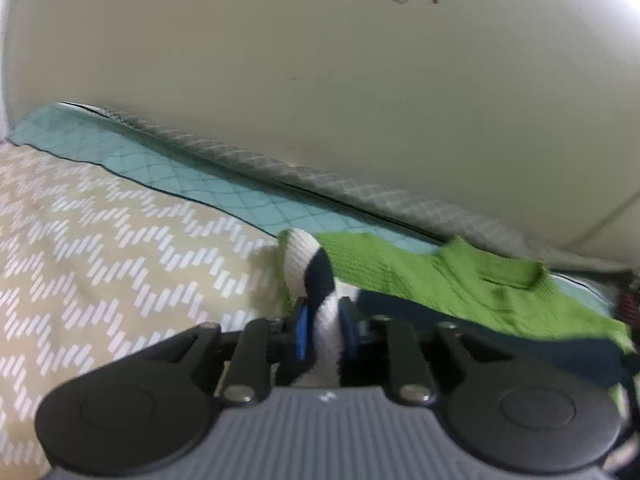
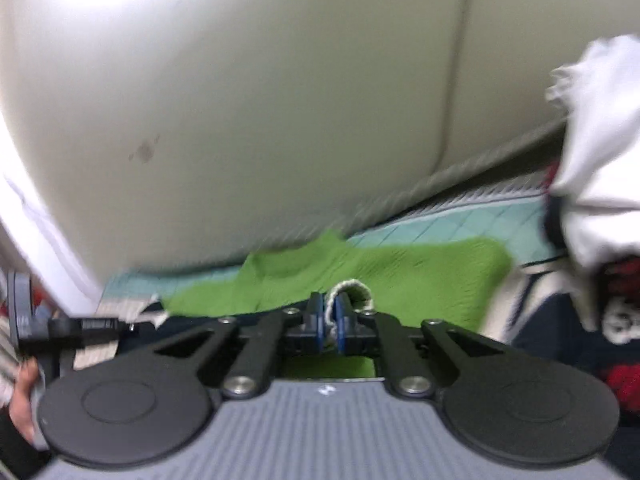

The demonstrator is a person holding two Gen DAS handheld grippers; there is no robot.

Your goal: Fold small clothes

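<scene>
I hold the sweater [image 1: 460, 284] stretched over the bed [image 1: 100, 240], my left tool [image 1: 322, 332] clamped on a white-and-navy band at one edge, my right tool [image 2: 330, 316] pinching a cream ribbed hem, likely to keep it taut for folding. The knit is bright green with navy trim, lying partly across the teal quilt [image 1: 192, 176].

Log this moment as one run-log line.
phase: mid-fold | left gripper: shut on green sweater | right gripper: shut on green sweater | surface: bed cover
</scene>
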